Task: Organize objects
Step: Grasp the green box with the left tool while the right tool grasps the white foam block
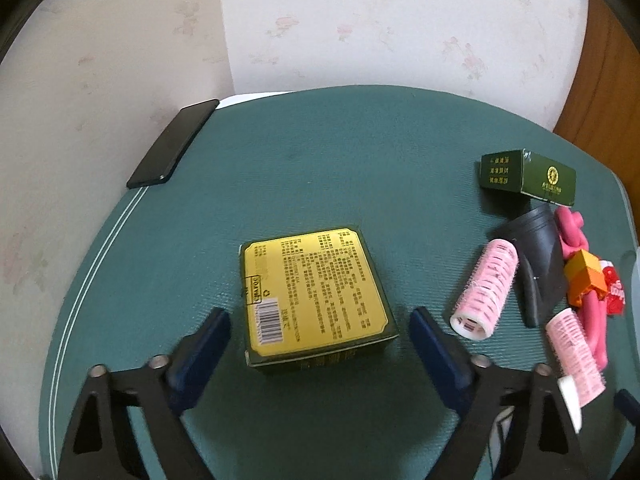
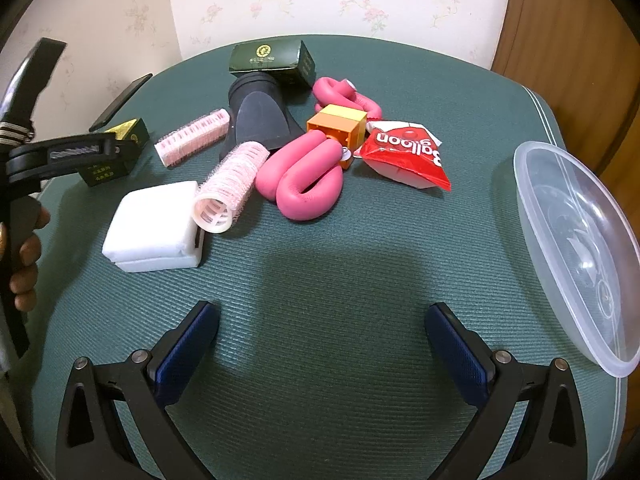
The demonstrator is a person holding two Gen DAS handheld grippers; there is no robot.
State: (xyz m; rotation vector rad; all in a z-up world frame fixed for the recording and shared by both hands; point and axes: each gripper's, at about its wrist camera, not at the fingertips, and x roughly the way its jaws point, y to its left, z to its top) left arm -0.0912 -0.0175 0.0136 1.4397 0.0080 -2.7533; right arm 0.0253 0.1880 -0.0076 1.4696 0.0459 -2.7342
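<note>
Left wrist view: your left gripper (image 1: 320, 344) spread, yellow-topped box (image 1: 316, 294) with barcode between fingers, untouched. Right wrist view: your right gripper (image 2: 322, 344) spread, empty; "Balloon" packet (image 2: 404, 152) ahead-right on table (image 2: 320, 260).

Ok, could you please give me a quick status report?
Left claw open astride yellow tin, not gripping. Right claw open, empty. Nothing blocking.
</note>
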